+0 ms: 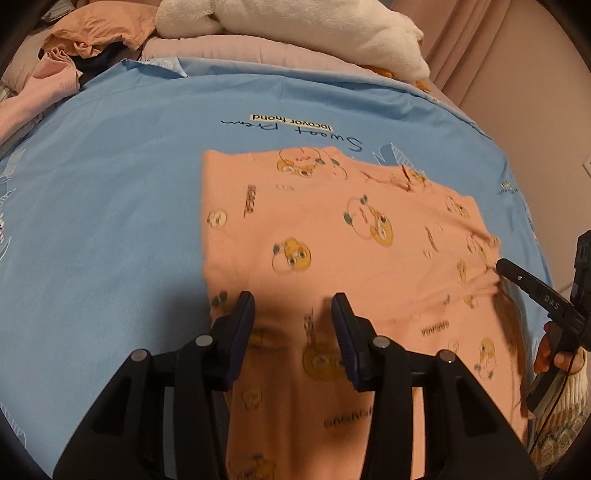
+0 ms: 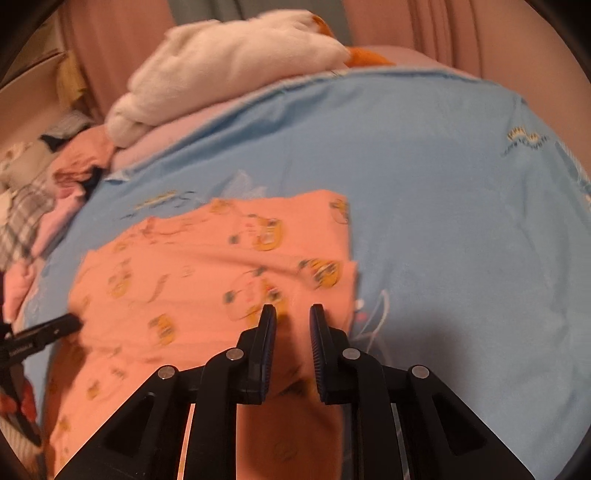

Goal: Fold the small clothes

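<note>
Lying flat on the blue bedsheet (image 1: 110, 206) under both tongs, a peach printed garment (image 1: 332, 236) with cartoon figures. Hovering over its near part with jaws wide and nothing between them, the left tongs (image 1: 293, 302); over the garment near its right edge, the right tongs (image 2: 293, 314), jaws narrower yet parted and gripping nothing. Beyond, a white plush toy (image 1: 295, 26) and heaped clothes (image 1: 74, 48).

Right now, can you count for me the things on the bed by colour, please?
Peach, cartoon-printed garment lying flat: 1
Light blue sheet under it: 1
White plush item at the far edge: 1
Heap of mixed clothes at the far left: 1, single pieces cannot be told apart
Total: 4
</note>
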Tool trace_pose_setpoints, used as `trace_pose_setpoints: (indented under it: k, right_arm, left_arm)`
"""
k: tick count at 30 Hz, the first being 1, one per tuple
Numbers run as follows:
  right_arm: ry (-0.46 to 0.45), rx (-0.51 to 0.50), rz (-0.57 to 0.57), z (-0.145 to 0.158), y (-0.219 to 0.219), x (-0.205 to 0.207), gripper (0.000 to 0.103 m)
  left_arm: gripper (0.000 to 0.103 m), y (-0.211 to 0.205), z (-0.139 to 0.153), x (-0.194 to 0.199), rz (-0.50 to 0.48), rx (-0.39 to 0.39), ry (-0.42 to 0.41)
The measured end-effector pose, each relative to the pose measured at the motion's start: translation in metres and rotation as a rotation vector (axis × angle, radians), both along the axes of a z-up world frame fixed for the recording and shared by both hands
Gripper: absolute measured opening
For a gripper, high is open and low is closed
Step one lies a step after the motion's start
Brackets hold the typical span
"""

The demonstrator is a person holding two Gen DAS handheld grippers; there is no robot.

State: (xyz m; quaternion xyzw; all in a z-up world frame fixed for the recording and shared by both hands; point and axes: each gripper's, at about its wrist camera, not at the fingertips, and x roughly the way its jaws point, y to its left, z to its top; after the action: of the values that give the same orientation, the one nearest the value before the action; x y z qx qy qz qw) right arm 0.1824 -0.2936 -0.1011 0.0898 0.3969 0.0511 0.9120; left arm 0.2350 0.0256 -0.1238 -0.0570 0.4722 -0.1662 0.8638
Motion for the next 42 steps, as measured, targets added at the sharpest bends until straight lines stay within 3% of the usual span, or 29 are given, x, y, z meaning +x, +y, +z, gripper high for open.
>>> trace_pose_setpoints:
  k: [6,10,14,18,26,32,40,42]
  right_arm:
    - [0.046,-0.113,0.023,-0.014,0.016,-0.003,0.018]
    - [0.047,-0.088,0.029,0.000,0.017,-0.020,0.019]
    - [0.040,-0.046,0.036,0.007,0.014,-0.058,0.038]
    - [0.068,0.007,0.013,0.005,0.004,-0.092,0.040]
    - [0.119,0.142,-0.044,-0.002,-0.018,-0.142,0.040]
    - [0.186,0.305,-0.048,-0.019,-0.027,-0.171,0.040]
    - [0.237,0.541,0.023,-0.037,-0.035,-0.196,0.041]
    - [0.246,0.550,0.039,-0.038,-0.034,-0.200,0.041]
  left_arm:
    - [0.043,-0.006,-0.006,-0.005,-0.011,0.061,0.016]
    - [0.046,0.003,0.000,-0.027,-0.006,0.038,0.034]
    - [0.055,0.022,0.004,-0.064,0.004,0.005,0.045]
    - [0.055,0.042,0.005,-0.102,0.033,-0.035,0.068]
    - [0.058,0.066,-0.003,-0.155,0.077,-0.196,0.151]
    - [0.061,0.078,-0.011,-0.177,0.074,-0.373,0.228]
    - [0.063,0.089,-0.019,-0.198,0.039,-0.541,0.309]
    - [0.063,0.093,-0.021,-0.203,0.034,-0.574,0.328]
